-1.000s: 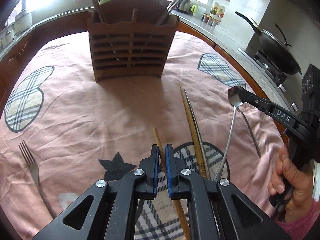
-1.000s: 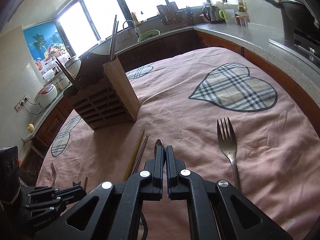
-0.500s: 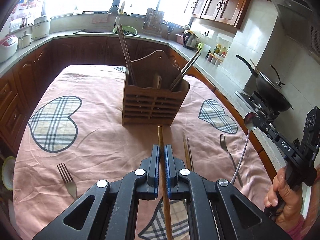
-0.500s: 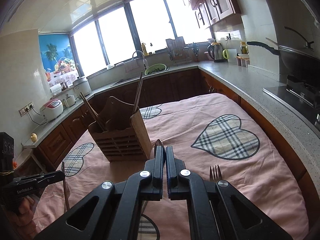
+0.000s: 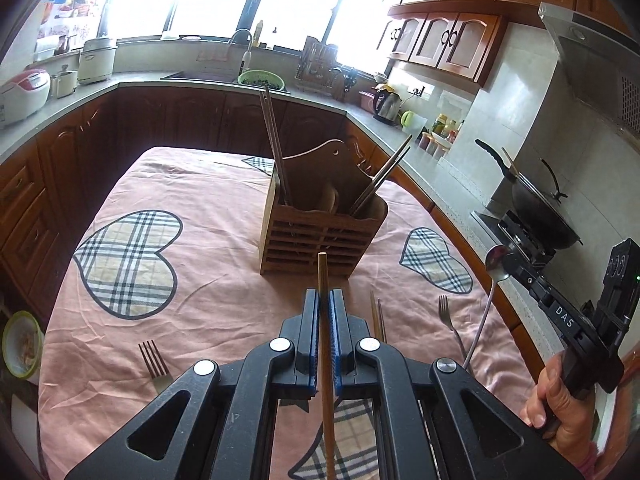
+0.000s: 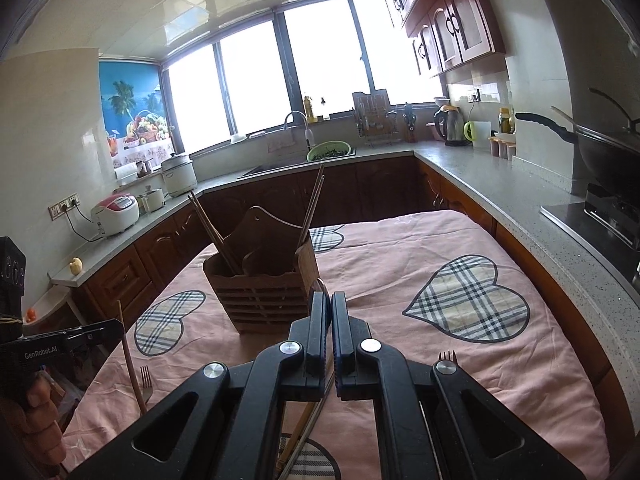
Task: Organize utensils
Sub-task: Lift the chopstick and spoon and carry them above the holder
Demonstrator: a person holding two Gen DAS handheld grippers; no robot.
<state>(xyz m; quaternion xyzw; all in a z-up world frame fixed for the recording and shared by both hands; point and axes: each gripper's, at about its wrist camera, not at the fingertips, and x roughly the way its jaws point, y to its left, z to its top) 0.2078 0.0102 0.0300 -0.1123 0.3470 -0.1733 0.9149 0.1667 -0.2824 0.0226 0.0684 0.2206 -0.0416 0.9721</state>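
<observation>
A pink wrinkled cloth with plaid heart patches point(image 5: 128, 264) is covering the counter in the middle of a kitchen, and grey stone worktops point(image 6: 480, 176) over dark wooden cabinets are running around it on three sides. Bright windows are standing behind the sink. A black wok point(image 5: 540, 216) is sitting on the stove at the right.

The brown slatted wooden utensil holder point(image 5: 320, 236) is standing upright near the middle of the cloth, with dark chopsticks leaning out of its left and right compartments. The left gripper point(image 5: 325, 300) is clenched on a long light wooden chopstick point(image 5: 323, 276), whose tip is pointing toward the holder, above the cloth. The right gripper point(image 6: 331, 304) is grasping a silver metal spoon point(image 5: 494, 264); its bowl is rising beside the right edge of the counter.

One steel fork point(image 5: 154, 364) is lying on the cloth at the left, another steel fork point(image 5: 446, 312) at the right, and a pair of chopsticks point(image 5: 378, 320) between it and the left gripper. Bare cloth is lying in front of the holder and at both its sides
</observation>
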